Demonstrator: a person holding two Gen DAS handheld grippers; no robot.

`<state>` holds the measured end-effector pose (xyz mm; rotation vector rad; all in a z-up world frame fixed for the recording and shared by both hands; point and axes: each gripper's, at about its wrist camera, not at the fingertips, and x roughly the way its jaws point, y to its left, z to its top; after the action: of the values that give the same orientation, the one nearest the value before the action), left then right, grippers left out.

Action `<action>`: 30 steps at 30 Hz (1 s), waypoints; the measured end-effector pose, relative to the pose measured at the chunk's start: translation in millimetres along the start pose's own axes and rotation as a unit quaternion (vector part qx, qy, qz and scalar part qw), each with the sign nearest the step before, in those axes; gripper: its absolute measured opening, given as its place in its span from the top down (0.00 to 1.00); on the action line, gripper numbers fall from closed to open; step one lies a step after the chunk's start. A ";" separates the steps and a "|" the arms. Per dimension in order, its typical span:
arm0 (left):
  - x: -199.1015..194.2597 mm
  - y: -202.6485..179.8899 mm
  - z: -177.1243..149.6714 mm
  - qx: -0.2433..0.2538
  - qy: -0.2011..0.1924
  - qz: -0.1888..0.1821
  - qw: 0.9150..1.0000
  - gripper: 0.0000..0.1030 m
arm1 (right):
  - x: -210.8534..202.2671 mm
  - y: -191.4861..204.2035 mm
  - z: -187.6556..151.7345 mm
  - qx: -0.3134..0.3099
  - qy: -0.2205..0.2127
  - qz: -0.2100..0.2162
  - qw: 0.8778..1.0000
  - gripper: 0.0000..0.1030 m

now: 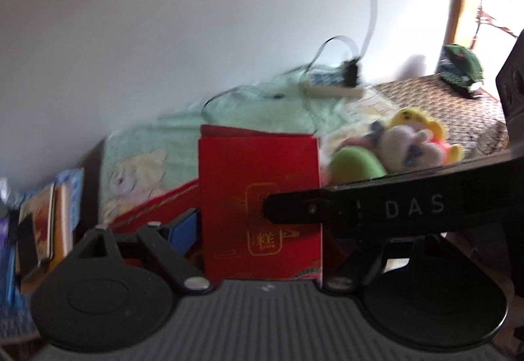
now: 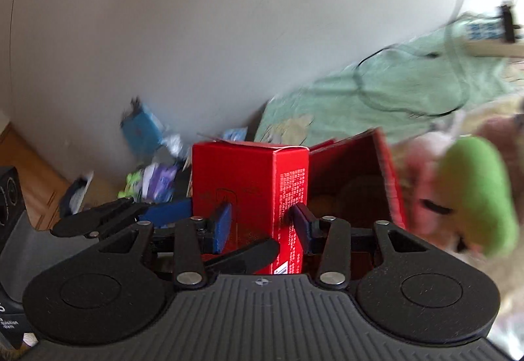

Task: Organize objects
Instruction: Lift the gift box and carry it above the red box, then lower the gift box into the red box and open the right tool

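R gripper is pinching the small red box: blue pads press its two sides w/ the box upright between them, one corner edge facing the cam, white fine print down the right-hand face. L gripper sits on the same red box; in the left wrist view the box's broad front w/ gold characters fills the gap between the fingers, one blue pad shows just beside the box's left edge, but the other pad is hidden behind the R gripper's black finger marked "DAS" that crosses in front, so can't tell if the L one is clamped or only close. Both tools point fwd at approx the same height, R one coming in from the right and crossing the L one's view. Just behind the box lies an open red carton, lid tipped up, dark inside. To the right, touching the carton's side, a pile of plush toys, green one nearest. Behind that a pale green blanket w/ a thin dark cable looped on it, then a white power strip near the wall. Far left, by the white wall, loose packets and books, blurred. Far right, a dark green item on a woven mat by the bright window.
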<state>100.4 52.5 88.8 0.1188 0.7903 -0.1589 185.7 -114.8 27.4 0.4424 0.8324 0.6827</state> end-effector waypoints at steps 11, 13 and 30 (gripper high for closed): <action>55.0 58.5 -41.3 -0.079 0.114 0.088 0.987 0.24 | 106.5 13.8 -2.9 -0.010 0.161 0.040 0.986 0.58; 62.9 63.4 -43.3 -0.084 0.128 0.098 0.983 0.24 | 118.5 15.8 -2.9 -0.010 0.185 0.043 0.982 0.58; 100.0 79.5 -51.9 -0.098 0.187 0.118 0.970 0.22 | 153.3 11.4 -9.3 -0.001 0.260 0.016 0.966 0.58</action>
<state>148.3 129.3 -15.2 0.0551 1.1553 0.1741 248.1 1.8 -51.3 0.2751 1.3208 0.8462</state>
